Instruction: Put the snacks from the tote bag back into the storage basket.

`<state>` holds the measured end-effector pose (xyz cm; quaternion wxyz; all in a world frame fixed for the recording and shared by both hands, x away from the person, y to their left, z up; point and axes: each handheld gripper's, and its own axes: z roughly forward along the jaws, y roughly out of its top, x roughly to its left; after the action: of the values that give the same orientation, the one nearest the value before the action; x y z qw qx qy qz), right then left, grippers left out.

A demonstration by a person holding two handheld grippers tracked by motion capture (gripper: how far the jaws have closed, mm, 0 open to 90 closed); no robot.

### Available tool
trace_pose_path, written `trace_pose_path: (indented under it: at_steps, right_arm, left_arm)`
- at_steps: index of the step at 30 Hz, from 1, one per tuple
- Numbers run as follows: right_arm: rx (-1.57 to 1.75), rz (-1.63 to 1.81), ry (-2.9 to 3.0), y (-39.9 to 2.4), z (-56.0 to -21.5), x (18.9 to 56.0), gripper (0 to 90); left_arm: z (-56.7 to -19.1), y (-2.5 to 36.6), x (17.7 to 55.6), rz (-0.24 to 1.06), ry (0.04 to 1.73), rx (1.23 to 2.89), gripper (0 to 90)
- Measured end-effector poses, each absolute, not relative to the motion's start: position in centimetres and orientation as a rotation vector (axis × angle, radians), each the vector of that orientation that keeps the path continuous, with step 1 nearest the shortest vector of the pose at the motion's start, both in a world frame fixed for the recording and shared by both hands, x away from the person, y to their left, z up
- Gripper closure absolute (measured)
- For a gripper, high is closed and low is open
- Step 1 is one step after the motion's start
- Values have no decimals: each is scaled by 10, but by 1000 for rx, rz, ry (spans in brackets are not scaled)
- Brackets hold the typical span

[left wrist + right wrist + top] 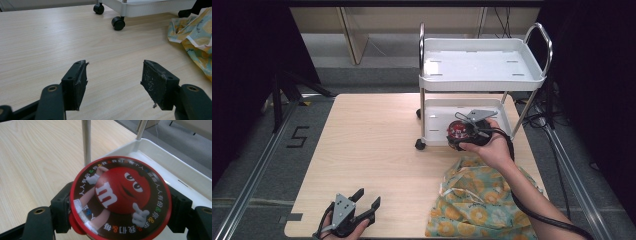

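Right claw point(120, 220) clamps red candy tin point(120, 197), lower edge cut off; left claw point(113, 80) gapes empty, bench point(37, 37) beneath.

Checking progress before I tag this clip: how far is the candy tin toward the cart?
Done: the right gripper is shut on the round red candy tin and holds it at the white cart, at the lower tray's near edge. In hand: the tin sits between the jaws, not set down. Left: place and release. The left gripper is open over the table; the patterned bag lies beside.
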<state>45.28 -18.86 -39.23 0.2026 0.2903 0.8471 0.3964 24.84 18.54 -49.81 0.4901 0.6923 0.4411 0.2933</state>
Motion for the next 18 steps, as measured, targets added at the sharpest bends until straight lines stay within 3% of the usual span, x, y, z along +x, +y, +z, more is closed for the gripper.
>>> trace_pose_path:
  at_steps: [18]
  right_arm:
    - [824, 1108, 2358, -182, -397, 459, 267]
  left_arm:
    - [-499, 183, 246, 672, 1107, 1670, 364]
